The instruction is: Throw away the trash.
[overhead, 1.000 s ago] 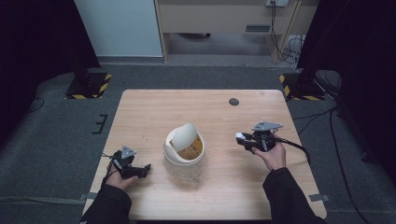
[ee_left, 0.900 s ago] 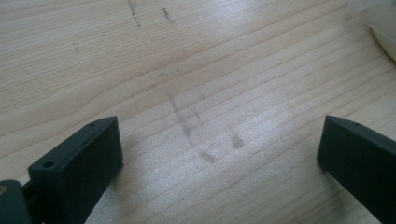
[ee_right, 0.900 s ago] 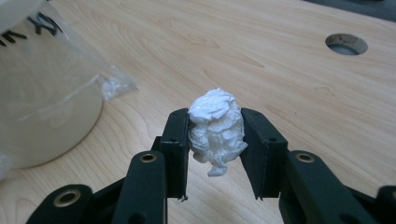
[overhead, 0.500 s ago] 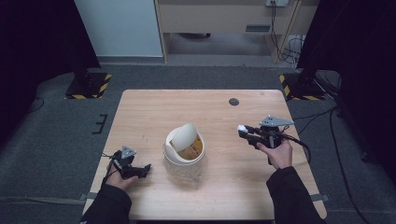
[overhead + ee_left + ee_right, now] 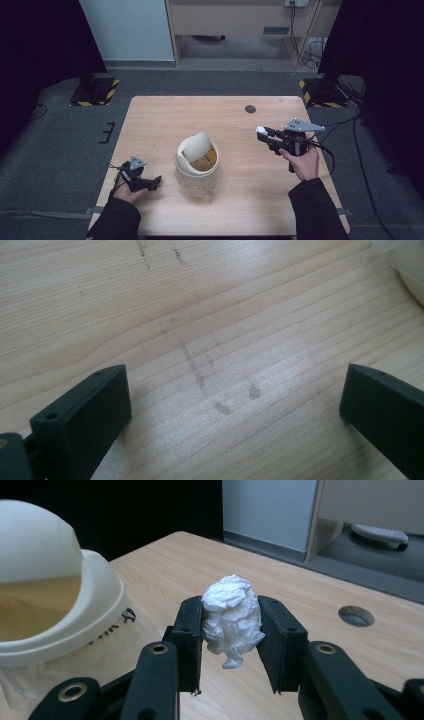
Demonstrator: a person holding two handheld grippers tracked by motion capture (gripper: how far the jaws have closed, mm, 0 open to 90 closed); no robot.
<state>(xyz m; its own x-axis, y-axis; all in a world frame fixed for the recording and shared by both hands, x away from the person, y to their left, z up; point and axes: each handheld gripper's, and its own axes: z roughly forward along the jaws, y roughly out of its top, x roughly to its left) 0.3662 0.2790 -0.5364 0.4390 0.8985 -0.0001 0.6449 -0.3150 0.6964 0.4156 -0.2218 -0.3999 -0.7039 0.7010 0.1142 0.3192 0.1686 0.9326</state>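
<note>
While my left gripper [image 5: 150,183] is resting wide open at lower left, I am pinching crumpled tissue [image 5: 233,616] in my right gripper [image 5: 264,134], likely bound for the mid-frame swing-lid bin [image 5: 198,159].

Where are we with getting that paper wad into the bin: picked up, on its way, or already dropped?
Picked up, not dropped. The right gripper is shut on the crumpled paper wad and holds it above the table, off to the side of the bin. The swing lid is tipped, showing an opening. The left gripper rests open near the bin. Left to do: carry the wad over the opening and release.
</note>
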